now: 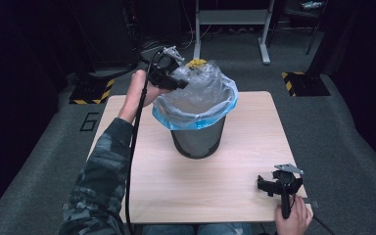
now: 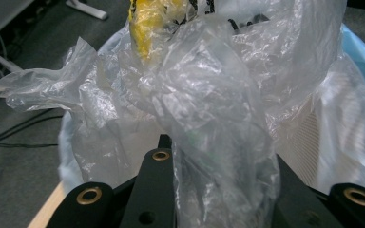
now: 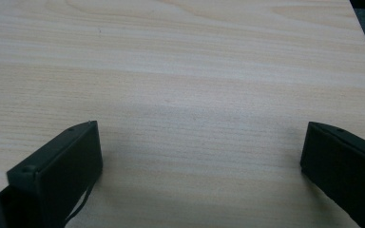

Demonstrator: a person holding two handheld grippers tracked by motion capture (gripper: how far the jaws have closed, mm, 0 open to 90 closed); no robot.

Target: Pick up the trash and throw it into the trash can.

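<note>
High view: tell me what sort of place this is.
Probably a lab or recording studio, not a home. A lone wooden table stands on grey carpet, ringed by dark curtains, with hazard-striped stand bases on the floor and a metal frame behind. A lined bin sits on the table.

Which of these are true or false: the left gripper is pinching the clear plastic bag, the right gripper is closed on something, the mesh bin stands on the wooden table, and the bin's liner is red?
1. The left gripper is shut on the crinkled clear plastic bag. True.
2. The right gripper holds something. False: its jaws stand wide apart over the bare light wooden table.
3. The dark mesh waste bin stands on the table. True.
4. The bin's liner is red. False: the liner folded over the rim is light blue.
5. Something yellow shows near the top of the clear bag. True.
</note>
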